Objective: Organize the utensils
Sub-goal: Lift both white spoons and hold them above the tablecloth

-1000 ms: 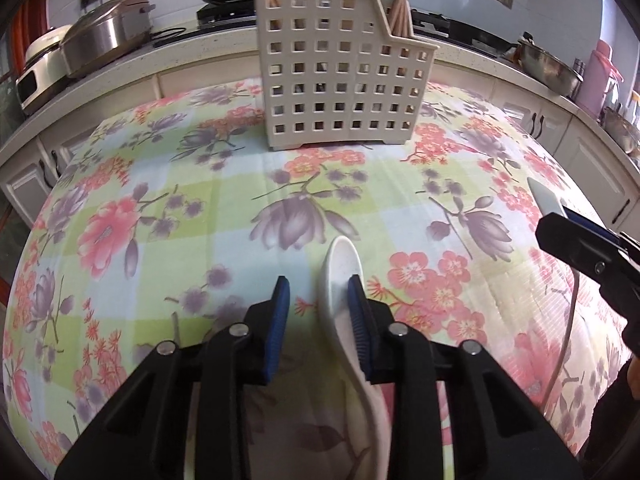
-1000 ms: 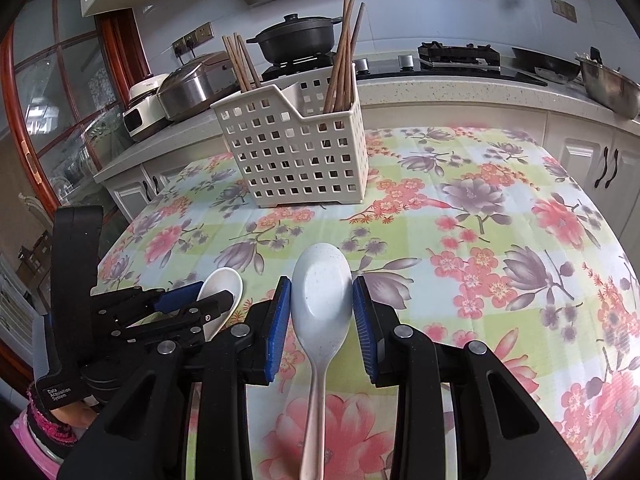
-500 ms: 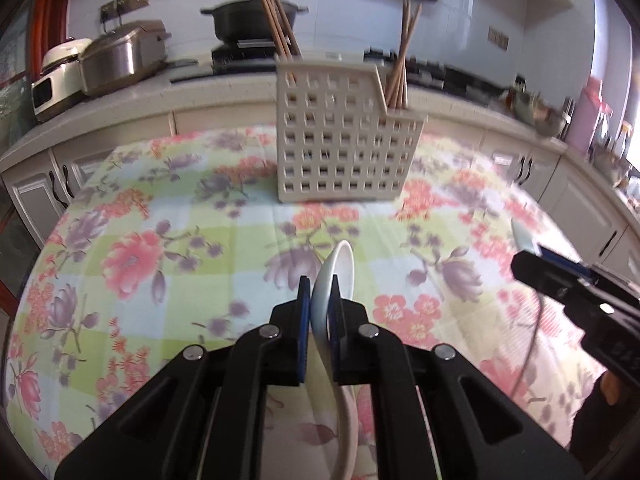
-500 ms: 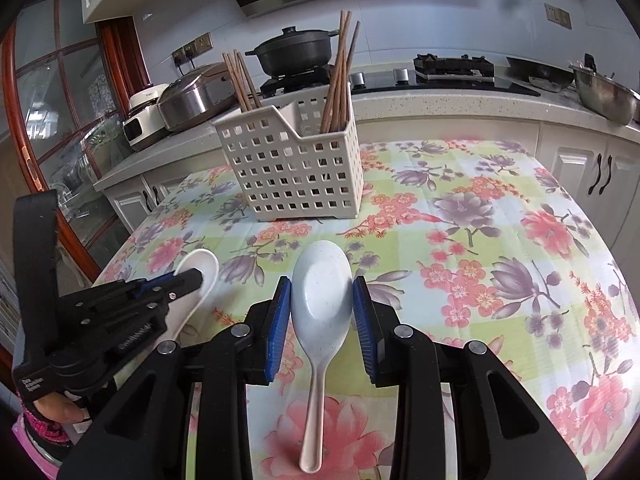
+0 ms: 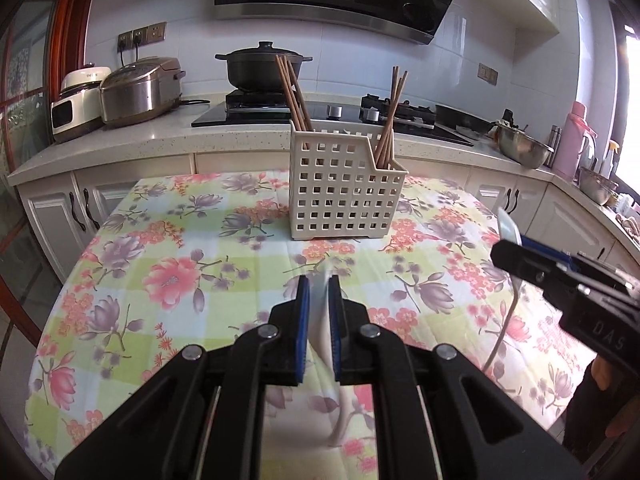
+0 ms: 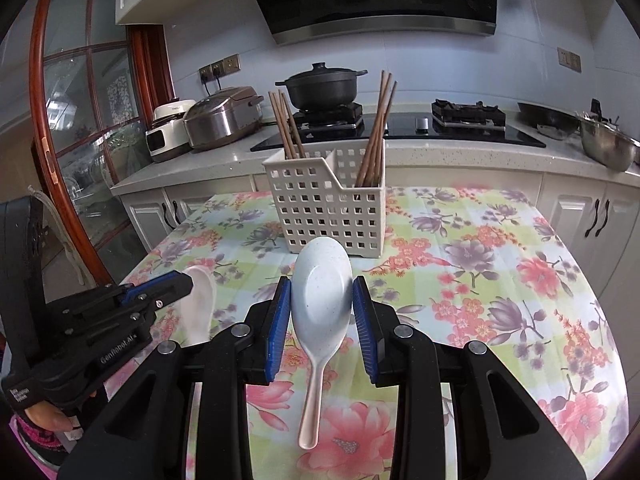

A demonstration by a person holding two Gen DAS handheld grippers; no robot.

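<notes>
My left gripper [image 5: 319, 312] pinched a glossy white ceramic spoon [image 6: 199, 304] edge-on; only the right wrist view showed its oval bowl. My right gripper [image 6: 322, 304] clamped a speckled pale-blue rice paddle [image 6: 322, 280]. At twelve o'clock stood the perforated cream plastic caddy [image 5: 344, 192] holding wooden chopsticks [image 5: 294, 96].

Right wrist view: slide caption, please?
Right gripper holds a speckled spoon by its bowl, facing the basket of chopsticks.
</notes>
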